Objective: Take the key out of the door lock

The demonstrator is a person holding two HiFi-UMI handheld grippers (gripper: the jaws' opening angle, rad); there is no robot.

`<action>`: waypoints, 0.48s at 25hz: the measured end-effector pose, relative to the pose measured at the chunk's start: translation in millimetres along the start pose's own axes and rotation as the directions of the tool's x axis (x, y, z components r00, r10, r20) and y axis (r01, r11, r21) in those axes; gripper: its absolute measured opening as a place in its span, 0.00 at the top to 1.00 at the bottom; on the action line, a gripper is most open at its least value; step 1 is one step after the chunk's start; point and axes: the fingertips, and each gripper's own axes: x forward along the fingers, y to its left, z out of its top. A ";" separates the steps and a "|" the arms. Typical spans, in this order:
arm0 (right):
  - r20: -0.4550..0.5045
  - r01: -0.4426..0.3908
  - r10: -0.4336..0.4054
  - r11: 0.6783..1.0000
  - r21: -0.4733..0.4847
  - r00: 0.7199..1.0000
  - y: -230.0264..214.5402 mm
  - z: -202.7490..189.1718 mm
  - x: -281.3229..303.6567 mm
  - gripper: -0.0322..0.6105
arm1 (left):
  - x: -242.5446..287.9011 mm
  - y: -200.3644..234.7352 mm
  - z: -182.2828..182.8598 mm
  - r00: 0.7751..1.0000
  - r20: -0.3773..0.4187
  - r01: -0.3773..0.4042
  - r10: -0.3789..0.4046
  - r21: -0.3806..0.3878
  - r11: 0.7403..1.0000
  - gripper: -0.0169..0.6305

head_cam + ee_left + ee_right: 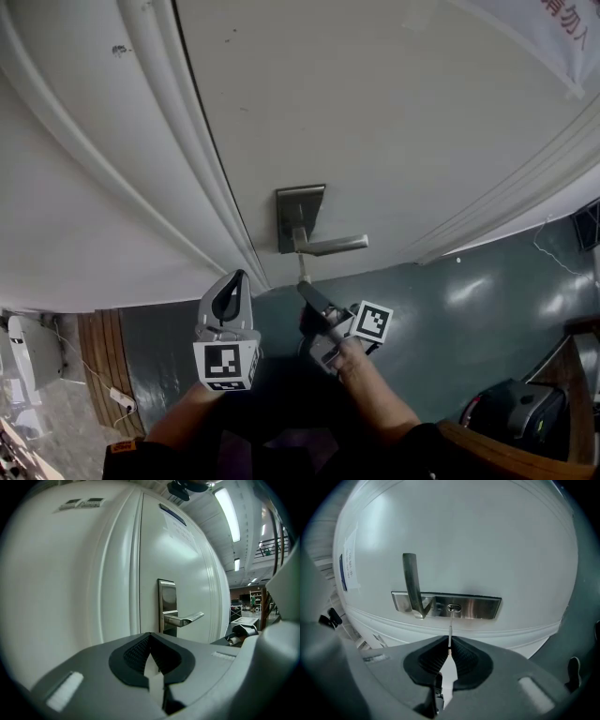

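Right gripper view: my right gripper [449,645] pinches the key [450,631], its tip at the door lock [480,607] keyhole; my left gripper [150,636] is clenched, empty.

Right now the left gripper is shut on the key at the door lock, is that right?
No: the right gripper is shut on the key at the door lock. The right gripper view shows the key pinched at its tips; the left gripper holds nothing.
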 end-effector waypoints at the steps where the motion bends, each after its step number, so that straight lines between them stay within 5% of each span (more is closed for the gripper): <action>1: 0.013 0.005 -0.005 1.000 -0.004 1.000 1.6 -1.6 -4.0 0.93 | 0.6 -1.5 0.2 1.000 0.002 0.012 -0.012 -0.001 1.000 0.95; 12: 0.134 -0.012 0.022 0.997 -0.074 0.991 48.1 -19.2 -23.4 0.93 | 0.1 -14.4 1.0 0.989 0.021 0.148 -0.148 -0.016 0.989 0.95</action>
